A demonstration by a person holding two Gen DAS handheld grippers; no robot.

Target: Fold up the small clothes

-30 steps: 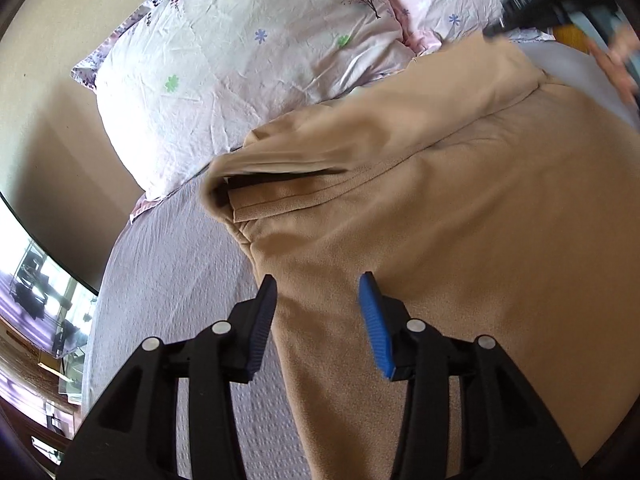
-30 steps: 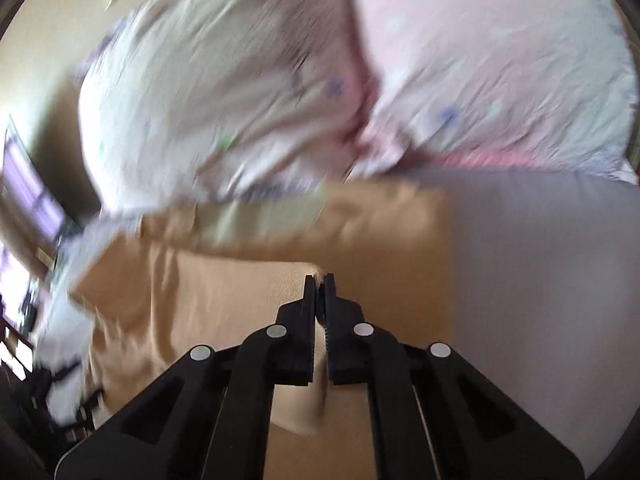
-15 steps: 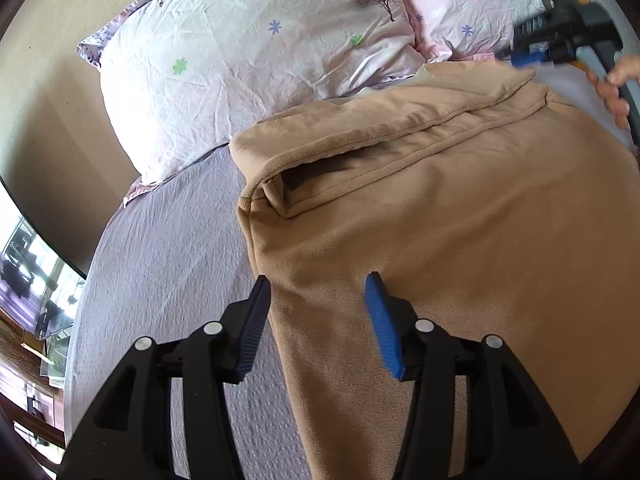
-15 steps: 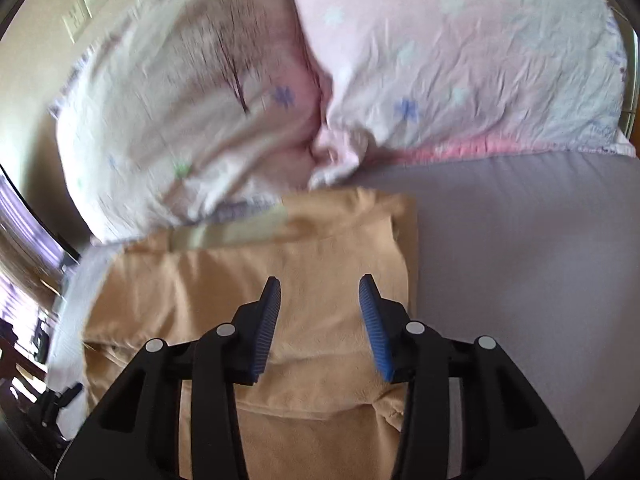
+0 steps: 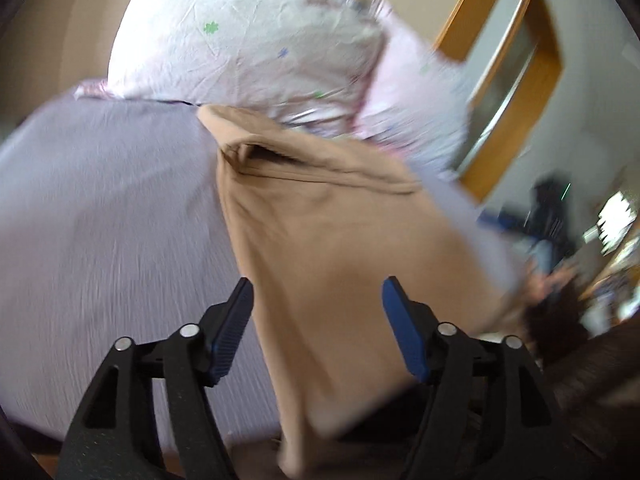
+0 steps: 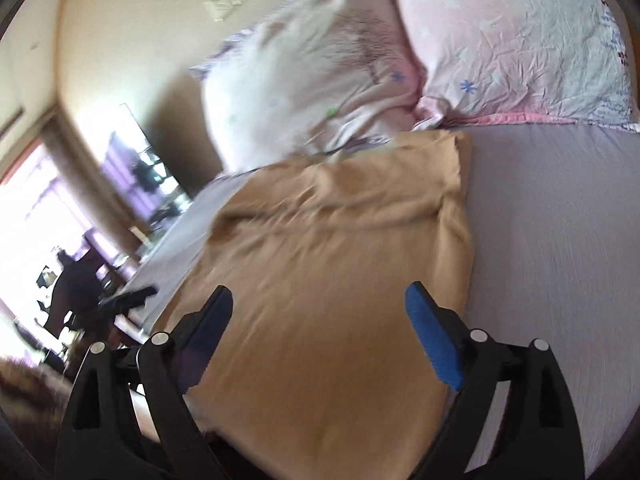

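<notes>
Two grippers hover wide open and empty near the bed's edge — left gripper (image 5: 318, 308) over the tan garment's (image 5: 340, 248) left side, right gripper (image 6: 320, 312) over its near end, probably lining up for the next fold. Garment lies flat on the grey-lilac sheet (image 6: 560, 220), far end already folded over. Pillows (image 6: 500, 32) sit just behind it.
</notes>
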